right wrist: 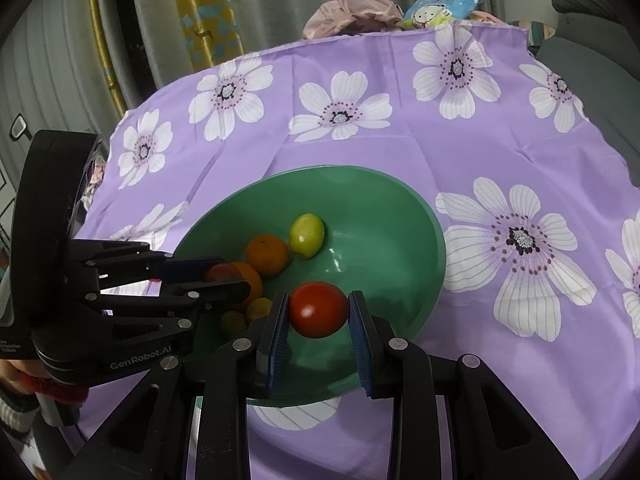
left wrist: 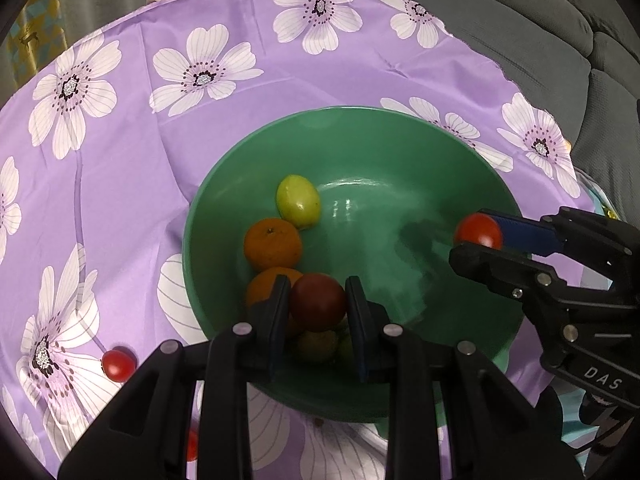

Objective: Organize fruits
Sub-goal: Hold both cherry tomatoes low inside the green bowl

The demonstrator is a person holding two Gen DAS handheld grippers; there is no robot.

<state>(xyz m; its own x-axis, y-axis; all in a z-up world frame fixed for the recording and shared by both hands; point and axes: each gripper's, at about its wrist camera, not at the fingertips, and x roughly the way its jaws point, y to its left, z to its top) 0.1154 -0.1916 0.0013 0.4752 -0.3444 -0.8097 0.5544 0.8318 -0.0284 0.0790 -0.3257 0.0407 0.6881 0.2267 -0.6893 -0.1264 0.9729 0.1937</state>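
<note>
Both grippers hang over the green bowl (left wrist: 360, 120), each closed on a tomato — the left gripper (left wrist: 318, 304) on a dark red tomato (left wrist: 318, 302), the right gripper (right wrist: 318, 312) on a bright red tomato (right wrist: 318, 310) — so this looks like the drop-off step. Next the jaws should part low enough that nothing bounces out. The bowl already holds two oranges (left wrist: 273, 243), a yellow-green fruit (left wrist: 298, 201) and some smaller ones; another tomato (left wrist: 118, 364) waits on the purple cloth (left wrist: 132, 184).

A home living room: grey sofa (left wrist: 560, 40), curtains (right wrist: 208, 12), floral purple tablecloth (right wrist: 400, 128).
</note>
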